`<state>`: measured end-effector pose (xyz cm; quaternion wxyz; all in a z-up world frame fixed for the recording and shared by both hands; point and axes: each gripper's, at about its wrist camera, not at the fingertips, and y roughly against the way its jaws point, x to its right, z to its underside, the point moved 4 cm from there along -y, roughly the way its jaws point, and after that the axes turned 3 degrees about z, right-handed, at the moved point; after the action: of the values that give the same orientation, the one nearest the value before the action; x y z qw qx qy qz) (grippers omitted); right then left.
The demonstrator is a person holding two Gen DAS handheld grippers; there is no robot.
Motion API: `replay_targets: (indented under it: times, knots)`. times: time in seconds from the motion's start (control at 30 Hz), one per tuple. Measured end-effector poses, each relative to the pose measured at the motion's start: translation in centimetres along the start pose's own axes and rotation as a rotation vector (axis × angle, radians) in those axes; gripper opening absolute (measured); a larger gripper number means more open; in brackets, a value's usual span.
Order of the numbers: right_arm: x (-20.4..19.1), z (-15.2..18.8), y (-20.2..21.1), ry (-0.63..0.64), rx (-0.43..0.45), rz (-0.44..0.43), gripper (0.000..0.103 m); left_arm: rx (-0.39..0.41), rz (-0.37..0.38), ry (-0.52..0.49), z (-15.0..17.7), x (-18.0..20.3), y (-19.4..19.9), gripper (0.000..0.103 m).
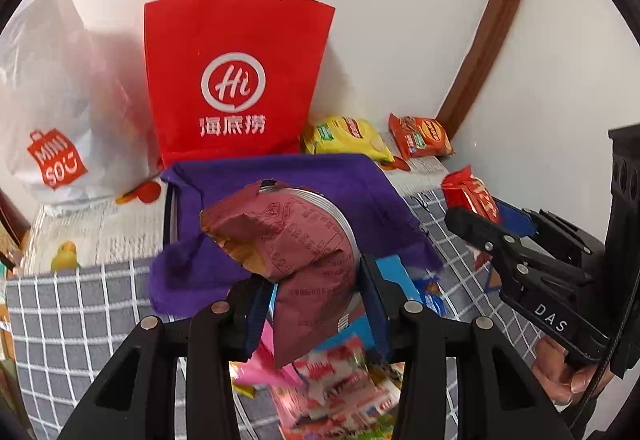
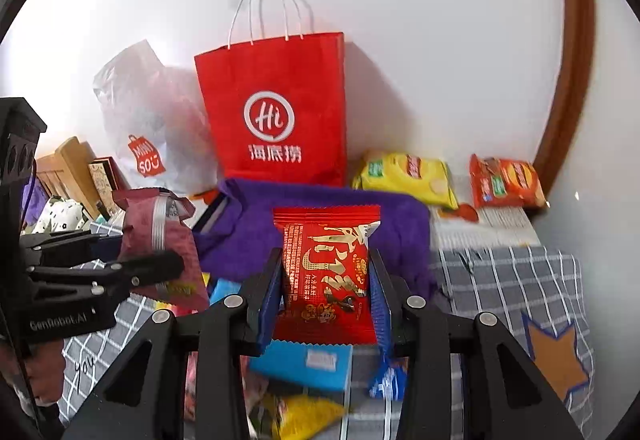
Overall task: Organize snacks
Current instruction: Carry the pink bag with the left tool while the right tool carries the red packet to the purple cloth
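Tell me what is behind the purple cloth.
Behind the purple cloth stands the red paper bag against the wall, with a white plastic bag beside it. The cloth hides the red bag's base.

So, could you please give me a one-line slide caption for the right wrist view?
Right gripper holds a red snack packet upright before a purple cloth and red paper bag.
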<state>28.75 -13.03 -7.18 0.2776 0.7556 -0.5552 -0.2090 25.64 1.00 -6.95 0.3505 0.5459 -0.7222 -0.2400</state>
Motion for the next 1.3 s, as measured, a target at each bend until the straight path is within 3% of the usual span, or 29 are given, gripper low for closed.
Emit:
replay_targets:
  times: [0.47,0.8,1.13,1.3]
  knots:
    - [-0.5,-5.6,-5.1,0.043,0.029,-0.004,0.039,0.029,-0.028,0.007,-5.8,-3.1,-2.8,0.041]
    - [1.3,-4.5,-10.8,0.040,-0.068,-0.005,0.039,-0.030,-0.051,0.017,-6.6,-5.4,-7.9,0.041]
    - [3.1,-2.1,-16.0,0.094,-0.189,0.012,0.039,-0.133,-0.062,0.044,-4.8,-8.0,-12.8,0.041]
    - [4.3,-1.0,-17.6,0.061,-0.248,0.005,0.039,-0.178,-0.064,0.044,-4.1,-8.2,-14.4,0.041]
